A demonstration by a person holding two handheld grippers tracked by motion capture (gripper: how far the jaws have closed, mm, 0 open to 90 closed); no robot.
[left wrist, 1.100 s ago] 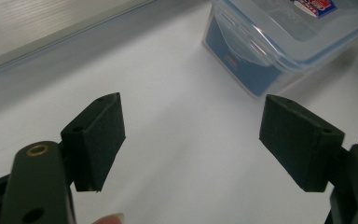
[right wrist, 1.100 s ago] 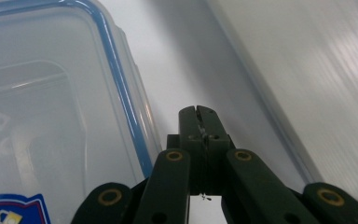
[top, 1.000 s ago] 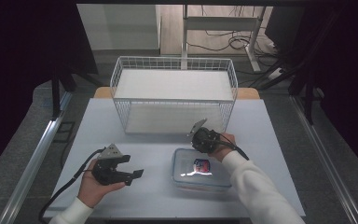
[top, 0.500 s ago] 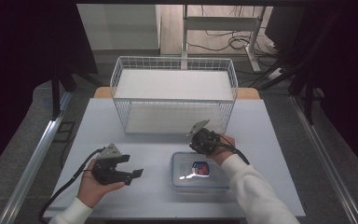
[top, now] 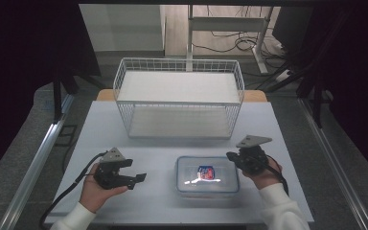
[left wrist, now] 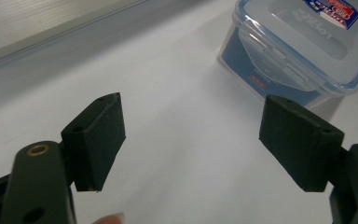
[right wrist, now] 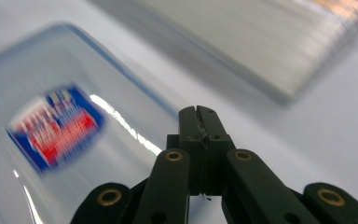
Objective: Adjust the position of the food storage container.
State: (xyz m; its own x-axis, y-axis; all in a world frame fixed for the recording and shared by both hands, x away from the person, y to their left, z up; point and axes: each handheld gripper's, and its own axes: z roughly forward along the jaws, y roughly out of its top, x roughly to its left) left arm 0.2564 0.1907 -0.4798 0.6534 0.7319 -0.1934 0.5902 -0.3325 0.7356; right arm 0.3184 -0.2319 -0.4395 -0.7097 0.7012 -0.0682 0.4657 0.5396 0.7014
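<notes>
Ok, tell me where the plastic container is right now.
In the high view the plastic container sits near the table's front edge, between the left gripper and right gripper, in front of the wire basket.

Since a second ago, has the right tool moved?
Yes. The right tool has shifted rightward, from over the container to beside its right edge.

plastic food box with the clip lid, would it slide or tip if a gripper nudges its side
The box is low, wide and flat on the smooth white table, so it probably slides rather than tips. Its hard, glossy lid and walls look rigid but slippery. It seems empty, so likely light.
</notes>
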